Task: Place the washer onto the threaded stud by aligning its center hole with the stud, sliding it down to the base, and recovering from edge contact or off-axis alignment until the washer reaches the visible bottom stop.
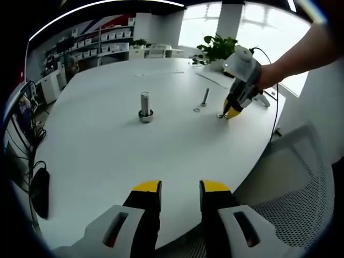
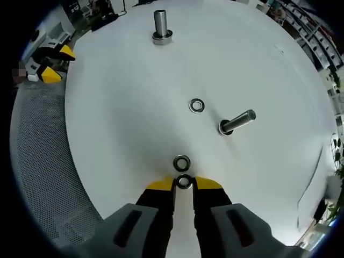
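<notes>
The right tongs [image 2: 184, 184] are low over the white table [image 2: 118, 107], their yellow-tipped jaws drawn close and pinching a washer [image 2: 184, 182] by its edges. A second washer [image 2: 181, 162] lies flat on the table just beyond the tips, and a third washer [image 2: 196, 105] lies farther out, near a threaded stud [image 2: 236, 122] that appears steeply tilted in the right gripper view. A second, thicker stud [image 2: 160, 26] stands upright on its collar at the far side of the table, well apart from the held washer. In the left gripper view, the left tongs [image 1: 180, 189] hover near the table edge with jaws spread and nothing between them. That view also shows the right tongs [image 1: 231, 112] with tips down at the table surface, held by a person's hand [image 1: 264, 75]. The thick stud [image 1: 145, 106] stands toward the middle of the table, and the thin stud [image 1: 205, 97] is between it and the right tongs, with a loose washer [image 1: 196, 110] beside its base. A mesh chair [image 1: 293, 188] is at the table edge, and a potted plant [image 1: 217, 47] is at the far side.
</notes>
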Demonstrator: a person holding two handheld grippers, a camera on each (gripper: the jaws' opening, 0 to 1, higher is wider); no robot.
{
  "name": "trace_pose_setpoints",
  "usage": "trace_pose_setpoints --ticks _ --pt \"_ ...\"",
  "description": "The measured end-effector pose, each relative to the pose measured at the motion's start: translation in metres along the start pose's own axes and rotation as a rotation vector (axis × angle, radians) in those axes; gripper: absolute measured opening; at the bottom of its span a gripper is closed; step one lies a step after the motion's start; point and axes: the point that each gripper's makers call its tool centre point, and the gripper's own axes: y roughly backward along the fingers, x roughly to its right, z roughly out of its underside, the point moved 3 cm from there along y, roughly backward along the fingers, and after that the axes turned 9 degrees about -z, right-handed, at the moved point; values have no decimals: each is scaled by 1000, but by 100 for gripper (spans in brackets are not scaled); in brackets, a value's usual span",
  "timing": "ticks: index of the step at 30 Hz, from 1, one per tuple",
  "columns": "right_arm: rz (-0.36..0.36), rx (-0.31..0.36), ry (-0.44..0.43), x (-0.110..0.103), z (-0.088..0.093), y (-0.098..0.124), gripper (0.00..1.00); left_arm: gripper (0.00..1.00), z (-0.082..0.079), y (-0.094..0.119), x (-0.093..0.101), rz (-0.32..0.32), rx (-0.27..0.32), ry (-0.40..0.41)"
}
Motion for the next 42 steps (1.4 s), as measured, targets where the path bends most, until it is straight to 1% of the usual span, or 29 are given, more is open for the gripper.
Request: trace_pose_setpoints --ticks 3,5,13,18,23,25,27,34,38,42 --pt "3 15 -4 -1 1 0 15 26 0 0 0 -3 0 -7" --pt "-4 21 26 0 1 0 15 26 1 0 0 -1 -5 -1" --pt "-34 -36 109 -1 2 0 17 26 1 0 0 -1 -9 -3" --pt "-51 -49 138 -1 4 1 19 26 0 0 0 -3 -5 -3" --pt "-45 -69 128 -1 1 1 19 26 0 0 -1 -6 -5 -1" --pt "-37 -68 108 1 1 0 17 25 1 -1 0 -7 -9 -8" --pt "-22 -60 70 1 1 0 16 25 1 -1 0 -6 -13 -11" --pt "4 -46 81 -3 2 1 15 25 1 -1 -1 -7 -8 -10" --pt "19 -33 72 -3 2 2 14 25 1 -1 -1 -8 -12 -7" --pt "37 -33 112 -5 1 2 14 24 2 -1 0 -6 -17 -14"
